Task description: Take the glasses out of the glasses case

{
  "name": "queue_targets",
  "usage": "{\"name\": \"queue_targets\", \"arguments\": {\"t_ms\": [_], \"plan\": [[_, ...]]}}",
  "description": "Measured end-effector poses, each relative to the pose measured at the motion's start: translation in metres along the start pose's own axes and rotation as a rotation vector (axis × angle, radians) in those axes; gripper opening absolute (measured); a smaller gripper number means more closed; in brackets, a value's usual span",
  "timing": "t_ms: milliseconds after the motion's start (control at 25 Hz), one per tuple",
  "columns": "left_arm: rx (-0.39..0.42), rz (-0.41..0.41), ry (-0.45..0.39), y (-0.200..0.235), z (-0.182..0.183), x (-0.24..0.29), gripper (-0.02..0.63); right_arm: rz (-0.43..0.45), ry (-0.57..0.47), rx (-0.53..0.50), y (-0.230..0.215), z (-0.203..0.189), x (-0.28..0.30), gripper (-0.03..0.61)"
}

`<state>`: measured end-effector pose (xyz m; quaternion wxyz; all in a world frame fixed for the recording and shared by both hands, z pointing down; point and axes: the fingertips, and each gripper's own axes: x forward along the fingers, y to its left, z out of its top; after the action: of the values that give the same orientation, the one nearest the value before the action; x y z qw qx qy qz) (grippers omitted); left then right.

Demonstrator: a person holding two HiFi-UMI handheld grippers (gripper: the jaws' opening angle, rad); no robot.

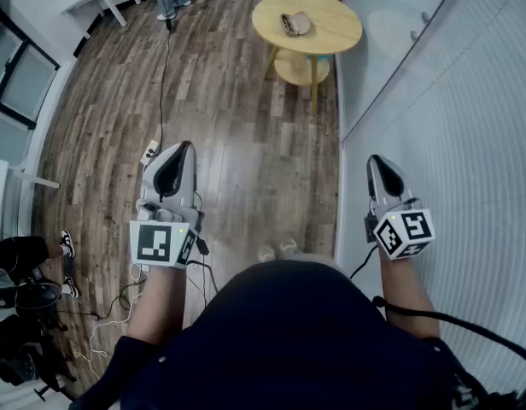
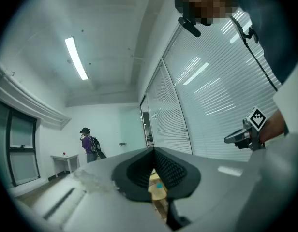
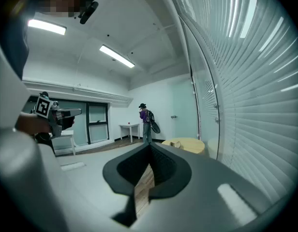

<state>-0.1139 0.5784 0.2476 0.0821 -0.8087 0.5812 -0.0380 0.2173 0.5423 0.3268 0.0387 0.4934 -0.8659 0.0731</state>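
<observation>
Your left tool [image 1: 183, 154] and right tool [image 1: 380, 171] are both clenched on nothing, with the jaw tips pressed together in each gripper view. You hold them low at your waist, both pointing toward the round tabletop [image 1: 336, 37]. This looks like a carry or approach posture with nothing ready to grab, so I judge the task not started. The glasses case [image 1: 295, 24] lies on the tabletop, left of its centre, and is the only thing on it. It is too small to tell whether the lid is up or whether the glasses show. The case is well apart from both tools, far ahead across the wood floor [image 1: 229, 126], and the tabletop sits roughly between the two tools' lines. In the right gripper view the tabletop shows just right of the jaw tips, far beyond them. You likely need to walk up to the tabletop and release the jaws before any grasp.
</observation>
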Motion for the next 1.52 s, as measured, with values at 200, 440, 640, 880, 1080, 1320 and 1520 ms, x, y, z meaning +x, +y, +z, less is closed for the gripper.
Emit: {"name": "queue_targets", "arguments": {"t_ms": [200,440,640,880,1080,1320,1520], "plan": [[-0.006,0.001,0.002,0.0,0.0,0.005,0.006,0.011,0.002,-0.004,0.0,-0.002,0.006,0.008],[0.002,0.017,0.006,0.002,0.001,0.022,0.006,0.034,0.009,-0.002,-0.009,-0.005,0.02,0.008],[0.013,0.04,0.022,0.0,-0.001,0.041,0.006,0.036,-0.014,0.023,-0.031,-0.001,0.031,0.009],[0.032,0.075,0.024,-0.001,-0.01,0.067,0.006,0.089,0.003,0.014,-0.047,-0.007,0.062,0.009],[0.045,0.073,0.043,0.015,-0.029,0.096,0.006,0.113,0.011,0.023,-0.05,-0.013,0.098,0.009],[0.027,0.036,0.033,0.041,-0.04,0.161,0.006,0.074,0.037,0.024,-0.072,-0.009,0.143,0.009],[0.022,-0.005,0.015,0.07,-0.04,0.218,0.006,0.033,0.048,0.038,-0.087,0.0,0.189,0.009]]}}
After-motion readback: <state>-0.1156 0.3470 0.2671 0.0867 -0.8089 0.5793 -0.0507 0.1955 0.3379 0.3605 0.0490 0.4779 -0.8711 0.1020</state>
